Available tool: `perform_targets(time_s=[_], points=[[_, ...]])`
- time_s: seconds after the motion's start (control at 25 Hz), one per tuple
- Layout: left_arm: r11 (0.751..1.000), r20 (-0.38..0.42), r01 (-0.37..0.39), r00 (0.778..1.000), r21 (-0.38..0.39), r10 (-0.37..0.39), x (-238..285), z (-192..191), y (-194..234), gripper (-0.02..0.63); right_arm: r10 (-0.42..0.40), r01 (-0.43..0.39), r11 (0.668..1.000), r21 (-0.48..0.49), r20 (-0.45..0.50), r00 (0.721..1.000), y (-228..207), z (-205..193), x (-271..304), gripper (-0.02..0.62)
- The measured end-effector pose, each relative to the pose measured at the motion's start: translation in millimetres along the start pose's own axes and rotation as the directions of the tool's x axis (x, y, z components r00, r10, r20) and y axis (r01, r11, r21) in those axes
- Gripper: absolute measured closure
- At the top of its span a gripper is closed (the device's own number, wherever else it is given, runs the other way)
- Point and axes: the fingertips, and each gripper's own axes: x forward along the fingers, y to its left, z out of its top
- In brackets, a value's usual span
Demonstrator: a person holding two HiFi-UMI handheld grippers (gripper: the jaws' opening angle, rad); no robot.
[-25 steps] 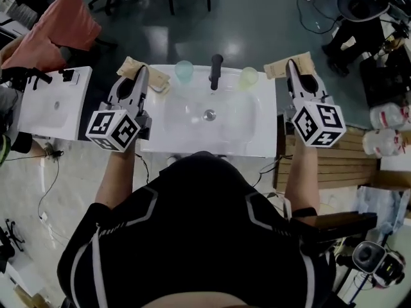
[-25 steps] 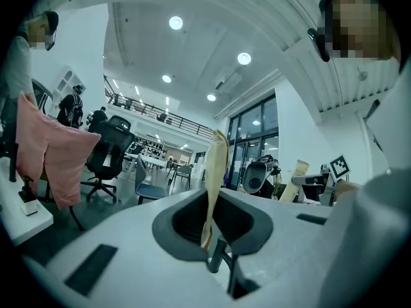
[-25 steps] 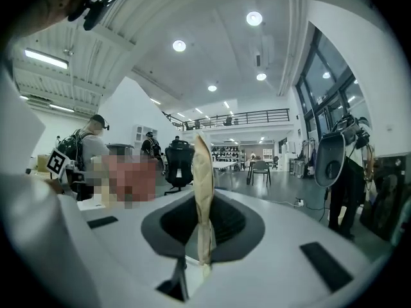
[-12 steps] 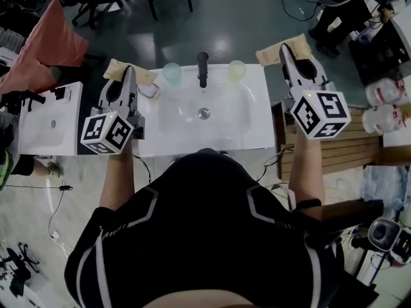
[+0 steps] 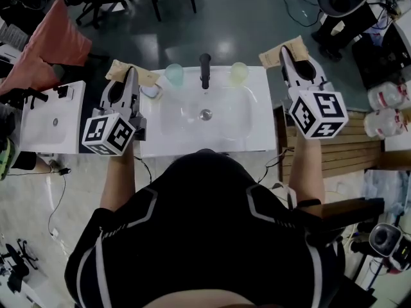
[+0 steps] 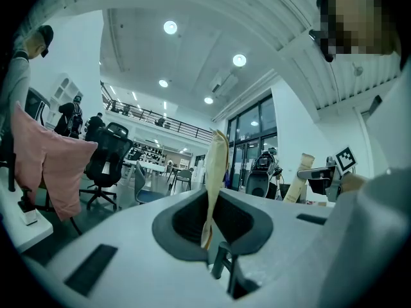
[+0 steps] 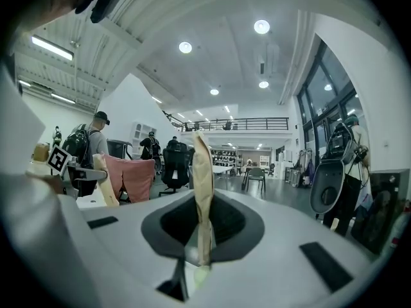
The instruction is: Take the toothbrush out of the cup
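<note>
Only the head view shows the sink, with a blue-green cup and a yellow-green cup at its back rim either side of the black faucet; any toothbrush in them is too small to make out. The gripper views alone show the grips: the left gripper clamps a left tan strip edge-on, and the right gripper pinches a right tan strip.

Black short-sleeved top, seemingly grey-piped; grey, square-marked left tongs and right tongs.

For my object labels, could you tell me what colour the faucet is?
The faucet is black, clearest in the head view.
</note>
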Motion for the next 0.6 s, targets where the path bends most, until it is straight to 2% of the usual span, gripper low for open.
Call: perform_targets(time_s=[0.6], points=[[0.999, 0.017, -0.031, 0.999, -0.013, 0.031, -5, -2, 2, 0.583, 0.025, -0.025, 1.0, 0.015, -0.006, 1.0, -2, -12, 13, 0.558]])
